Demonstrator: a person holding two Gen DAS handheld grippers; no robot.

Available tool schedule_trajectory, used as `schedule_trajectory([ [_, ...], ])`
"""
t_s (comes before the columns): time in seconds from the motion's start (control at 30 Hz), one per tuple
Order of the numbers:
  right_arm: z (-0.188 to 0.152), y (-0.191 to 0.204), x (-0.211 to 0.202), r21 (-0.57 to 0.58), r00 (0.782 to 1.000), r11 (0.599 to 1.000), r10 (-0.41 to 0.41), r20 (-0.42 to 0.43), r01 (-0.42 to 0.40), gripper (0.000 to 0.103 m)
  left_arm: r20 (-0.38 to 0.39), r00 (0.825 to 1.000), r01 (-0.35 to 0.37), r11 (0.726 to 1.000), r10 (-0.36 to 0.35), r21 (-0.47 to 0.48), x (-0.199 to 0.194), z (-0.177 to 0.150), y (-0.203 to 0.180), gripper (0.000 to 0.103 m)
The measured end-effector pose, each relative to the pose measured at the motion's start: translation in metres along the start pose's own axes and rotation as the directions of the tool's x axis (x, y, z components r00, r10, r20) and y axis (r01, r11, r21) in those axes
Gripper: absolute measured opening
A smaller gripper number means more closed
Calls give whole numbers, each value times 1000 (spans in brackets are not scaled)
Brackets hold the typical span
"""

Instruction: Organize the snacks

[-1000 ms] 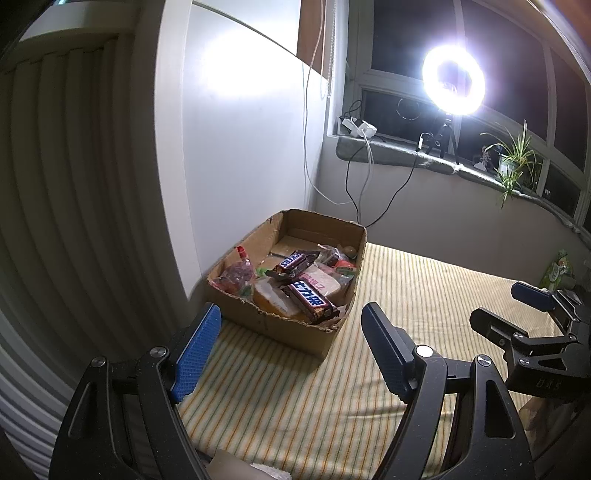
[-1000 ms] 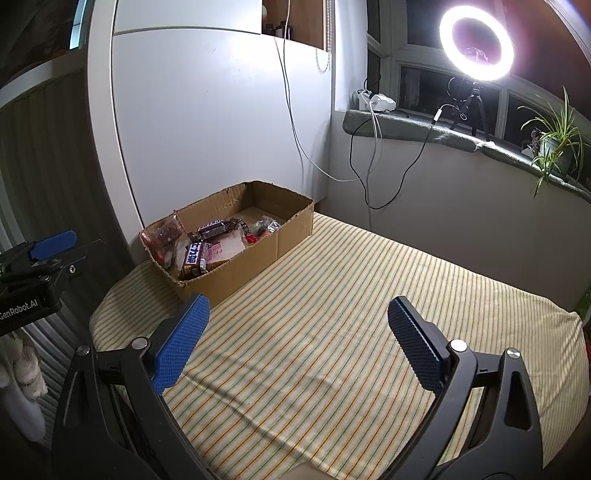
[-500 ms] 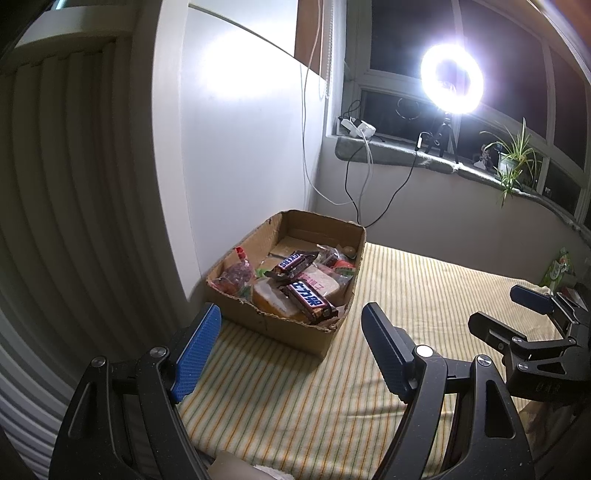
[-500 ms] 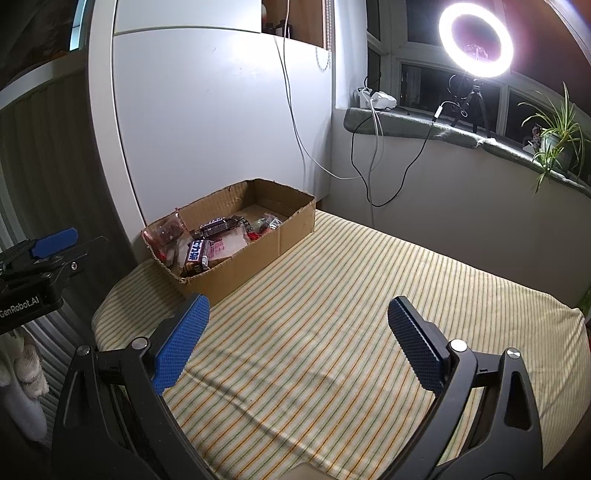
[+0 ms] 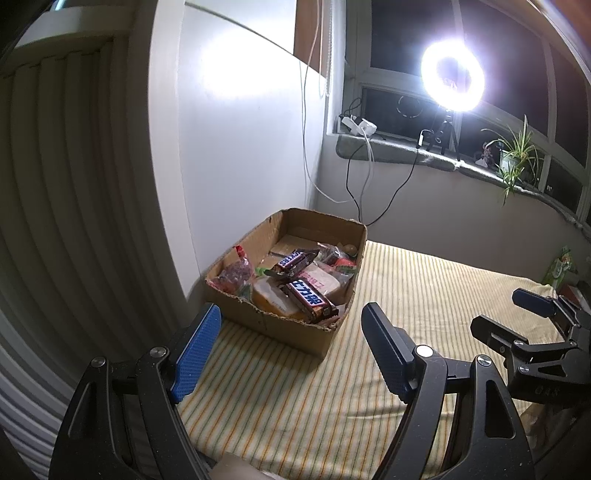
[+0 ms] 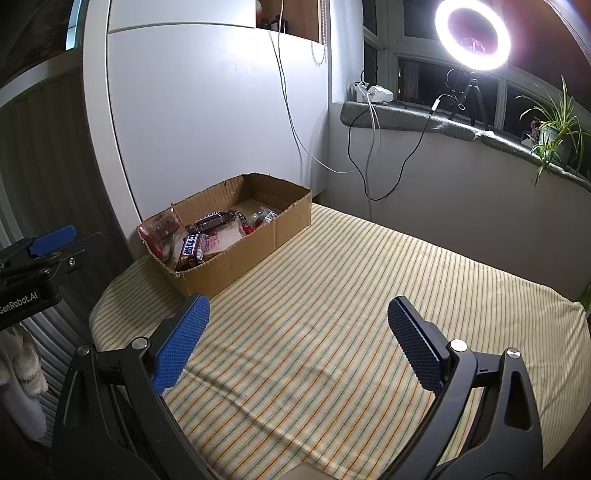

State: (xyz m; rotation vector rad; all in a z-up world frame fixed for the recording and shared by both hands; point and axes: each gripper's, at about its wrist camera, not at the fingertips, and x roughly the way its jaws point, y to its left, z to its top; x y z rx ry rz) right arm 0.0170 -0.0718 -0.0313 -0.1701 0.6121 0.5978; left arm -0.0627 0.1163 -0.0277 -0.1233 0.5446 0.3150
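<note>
A brown cardboard box (image 5: 295,332) stands on the striped tablecloth by the white wall. It also shows in the right wrist view (image 6: 255,254). It holds several snacks: a Snickers bar (image 5: 308,299), a second chocolate bar (image 5: 293,259), a red-tinted clear bag (image 5: 232,275) and pale bread packets (image 5: 319,282). My left gripper (image 5: 291,347) is open and empty, hovering just in front of the box. My right gripper (image 6: 297,343) is open and empty over bare cloth, well right of the box.
The striped tablecloth (image 6: 351,295) covers the table. A white wall panel (image 6: 203,129) stands behind the box. Cables (image 6: 369,147) hang from the windowsill, which holds a ring light (image 6: 472,35) and a potted plant (image 6: 554,125). A green packet (image 5: 559,266) stands at the far right.
Both grippers stay open and empty. The views shift only slightly; the right gripper drifts a little in the left wrist view.
</note>
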Motion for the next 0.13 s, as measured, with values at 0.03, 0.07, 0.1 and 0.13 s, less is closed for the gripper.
schedule_trajectory([
  [0.03, 0, -1, 0, 1, 1000, 1000, -1, -1, 1, 99, 6, 1000, -2, 1000, 2, 5, 0, 0, -1, 79],
  [0.07, -1, -2, -1, 4, 1000, 1000, -1, -1, 1, 99, 4, 1000, 1, 1000, -1, 6, 0, 0, -1, 79],
  [0.1, -1, -3, -1, 7, 1000, 1000, -2, -1, 2, 99, 0, 1000, 4, 1000, -4, 5, 1, 0, -1, 79],
  [0.13, -1, -5, -1, 14, 1000, 1000, -2, -2, 2, 99, -4, 1000, 4, 1000, -4, 3, 2, 0, -2, 79],
])
